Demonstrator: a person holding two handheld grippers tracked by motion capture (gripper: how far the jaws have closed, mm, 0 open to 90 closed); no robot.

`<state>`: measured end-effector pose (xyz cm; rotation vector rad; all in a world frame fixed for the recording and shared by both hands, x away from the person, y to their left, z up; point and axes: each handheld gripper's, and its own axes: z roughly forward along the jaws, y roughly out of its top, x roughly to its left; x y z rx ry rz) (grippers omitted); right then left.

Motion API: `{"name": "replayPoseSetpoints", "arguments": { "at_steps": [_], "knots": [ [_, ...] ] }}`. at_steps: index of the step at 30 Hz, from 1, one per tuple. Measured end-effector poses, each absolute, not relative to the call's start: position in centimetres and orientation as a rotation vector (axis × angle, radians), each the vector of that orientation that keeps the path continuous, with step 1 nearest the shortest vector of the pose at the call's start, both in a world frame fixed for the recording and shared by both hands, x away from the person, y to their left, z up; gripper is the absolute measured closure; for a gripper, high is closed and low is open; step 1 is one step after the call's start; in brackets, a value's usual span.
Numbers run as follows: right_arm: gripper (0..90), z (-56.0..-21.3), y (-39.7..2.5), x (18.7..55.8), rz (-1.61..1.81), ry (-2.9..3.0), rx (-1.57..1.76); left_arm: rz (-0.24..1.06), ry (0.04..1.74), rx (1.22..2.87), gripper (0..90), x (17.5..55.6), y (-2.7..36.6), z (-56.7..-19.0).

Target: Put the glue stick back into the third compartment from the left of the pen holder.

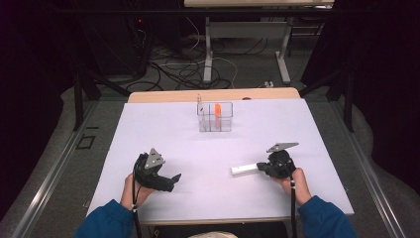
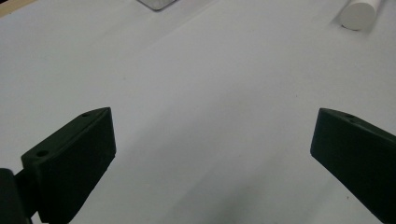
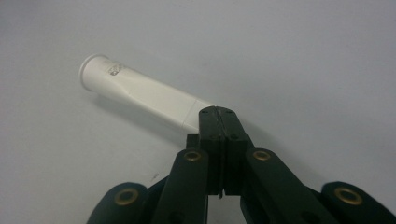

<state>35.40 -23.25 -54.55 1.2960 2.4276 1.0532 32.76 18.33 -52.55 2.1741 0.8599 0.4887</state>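
Near the right half of the worktop's front edge, the right gripper (image 1: 261,167) lies low over the pale surface with a white tube (image 1: 244,169) at its tip. From the right gripper view, the right gripper (image 3: 218,113) has its fingers pressed together, and they meet right at the tube's flat crimped end; whether that thin end is pinched between them or only touches them, I cannot tell. The white tube (image 3: 140,95) lies flat on the worktop, its round cap pointing away from the gripper, toward the middle of the worktop in the high view. A grey three-cornered plate sits on top of this gripper, and the person's hand in a blue sleeve holds it from the front edge.

Toward the left half of the front edge, the left gripper (image 1: 174,178) is held just above the worktop (image 1: 148,124), well apart from the tube. From the left gripper view its fingers (image 2: 74,158) stand wide apart with nothing but bare surface between them, and the tube's round cap (image 2: 358,15) shows far off at the upper right.

Close to the middle of the back edge stands a clear plastic organiser (image 1: 215,117) with compartments, one holding something orange (image 1: 217,109).
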Motion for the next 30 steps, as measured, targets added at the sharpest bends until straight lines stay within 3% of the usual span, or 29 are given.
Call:
{"name": "replayPoseSetpoints", "arguments": {
  "at_steps": [30],
  "knots": [
    [90.0, -54.4, -19.8, 34.2, 1.062, 2.54, 1.173, 0.499, 0.854, 2.168, 0.0, 32.8, 18.3, -52.6]
  ]
}}
